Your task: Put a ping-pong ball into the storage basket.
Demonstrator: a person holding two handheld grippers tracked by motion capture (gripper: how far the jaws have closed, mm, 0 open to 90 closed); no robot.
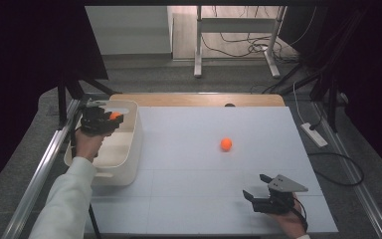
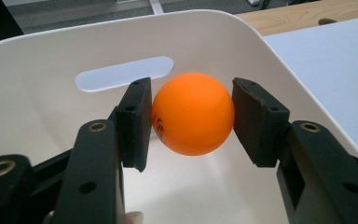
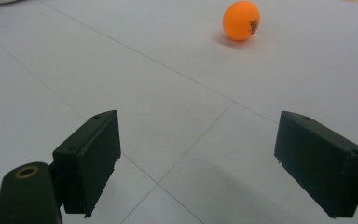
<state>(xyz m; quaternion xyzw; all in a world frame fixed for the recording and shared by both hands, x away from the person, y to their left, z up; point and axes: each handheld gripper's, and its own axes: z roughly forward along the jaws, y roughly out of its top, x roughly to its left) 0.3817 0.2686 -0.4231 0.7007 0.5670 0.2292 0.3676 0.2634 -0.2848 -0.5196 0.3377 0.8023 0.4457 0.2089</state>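
An orange ball (image 2: 193, 113), dark print unreadable, is clamped by the left gripper (image 2: 191, 119) inside the white bin (image 2: 37, 116); the right gripper (image 3: 198, 163) is held apart.

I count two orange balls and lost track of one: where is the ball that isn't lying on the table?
The left gripper holds that orange ball between its jaws, above the inside of the white bin at the table's left edge.
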